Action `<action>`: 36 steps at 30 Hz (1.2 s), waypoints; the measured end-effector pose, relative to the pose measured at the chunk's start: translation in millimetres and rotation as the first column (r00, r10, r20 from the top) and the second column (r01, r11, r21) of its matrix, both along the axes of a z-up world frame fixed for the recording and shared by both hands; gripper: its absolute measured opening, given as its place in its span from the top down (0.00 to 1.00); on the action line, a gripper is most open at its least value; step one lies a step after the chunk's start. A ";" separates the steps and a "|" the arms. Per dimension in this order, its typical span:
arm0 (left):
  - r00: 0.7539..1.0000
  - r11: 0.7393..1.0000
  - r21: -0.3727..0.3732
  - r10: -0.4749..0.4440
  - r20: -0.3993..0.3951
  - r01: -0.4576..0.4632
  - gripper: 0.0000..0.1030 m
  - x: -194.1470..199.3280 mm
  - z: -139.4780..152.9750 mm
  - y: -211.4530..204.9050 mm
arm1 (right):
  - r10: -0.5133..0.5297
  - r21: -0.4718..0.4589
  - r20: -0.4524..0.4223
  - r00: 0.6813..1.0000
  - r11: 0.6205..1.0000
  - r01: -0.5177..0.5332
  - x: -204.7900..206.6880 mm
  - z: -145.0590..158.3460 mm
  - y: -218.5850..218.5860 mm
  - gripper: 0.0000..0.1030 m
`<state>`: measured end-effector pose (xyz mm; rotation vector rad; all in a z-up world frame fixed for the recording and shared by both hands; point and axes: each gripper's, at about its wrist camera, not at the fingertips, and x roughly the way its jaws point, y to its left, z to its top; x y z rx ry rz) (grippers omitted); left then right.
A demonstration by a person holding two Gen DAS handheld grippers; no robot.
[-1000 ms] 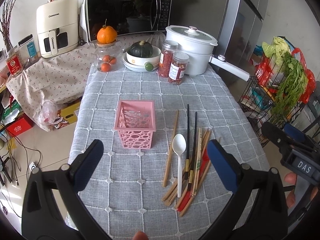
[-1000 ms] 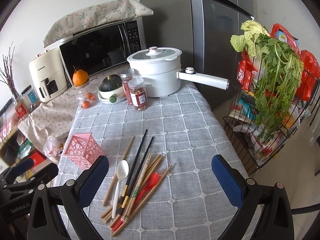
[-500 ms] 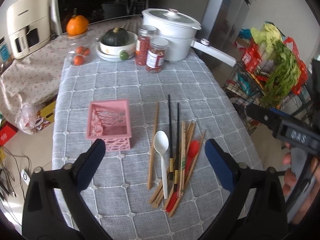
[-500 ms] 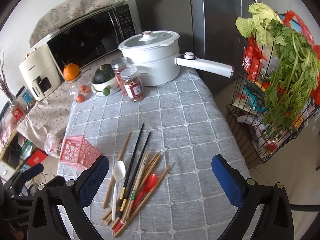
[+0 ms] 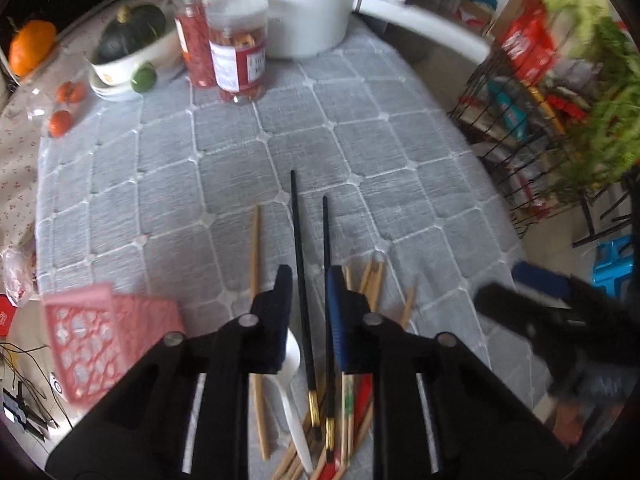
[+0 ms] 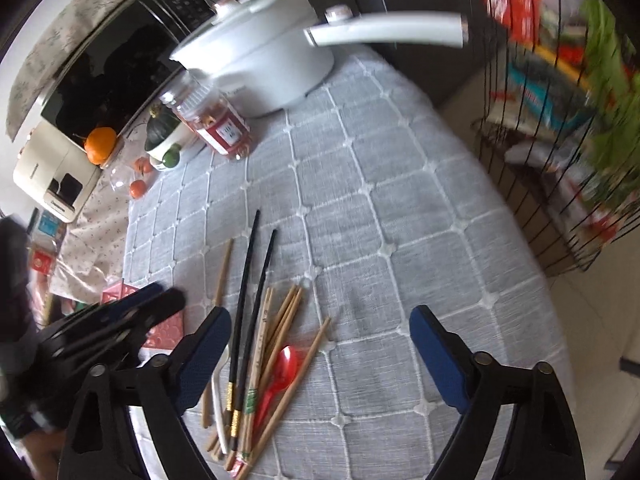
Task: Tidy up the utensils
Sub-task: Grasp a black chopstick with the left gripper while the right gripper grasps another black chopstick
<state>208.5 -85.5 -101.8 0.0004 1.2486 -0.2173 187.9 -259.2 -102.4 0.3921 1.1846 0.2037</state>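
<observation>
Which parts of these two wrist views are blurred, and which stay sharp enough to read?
Left wrist view: the pot, jars and pink basket smear with motion; the black chopsticks stay readable. Right wrist view: the wire rack streaks badly, the left gripper is soft, the chopstick pile is crisp. Both show fisheye bending.

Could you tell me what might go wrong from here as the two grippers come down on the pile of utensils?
The left gripper, its jaws just narrowed, straddles one black chopstick; the second black chopstick lies close by and could get nudged or pinched along.

The utensils overlap near their ends, so lifting one may drag the white spoon or wooden chopsticks.

The right gripper is open nearby; the two could collide.
</observation>
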 end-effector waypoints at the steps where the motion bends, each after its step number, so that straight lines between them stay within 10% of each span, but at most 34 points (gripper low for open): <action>1: 1.000 1.000 0.007 0.010 -0.017 -0.010 0.82 8.4 -8.2 -1.3 | -0.002 0.022 -0.023 1.000 1.000 0.003 2.6 -6.2 -1.6 0.15; 17: 0.992 0.996 0.055 0.073 -0.108 -0.067 0.94 31.7 -49.9 -6.1 | -0.066 0.064 -0.122 0.990 0.995 0.074 16.5 -35.5 -19.8 0.15; 26: 0.994 1.000 0.003 0.000 0.106 0.000 0.94 -26.2 36.1 11.2 | -0.079 0.052 -0.112 0.991 0.995 0.085 14.2 -33.2 -19.4 0.15; 36: 0.941 0.991 -0.132 0.072 0.330 -0.029 0.94 -95.2 90.9 64.4 | -0.058 0.019 -0.100 0.993 0.998 0.060 12.7 -34.0 -1.7 0.15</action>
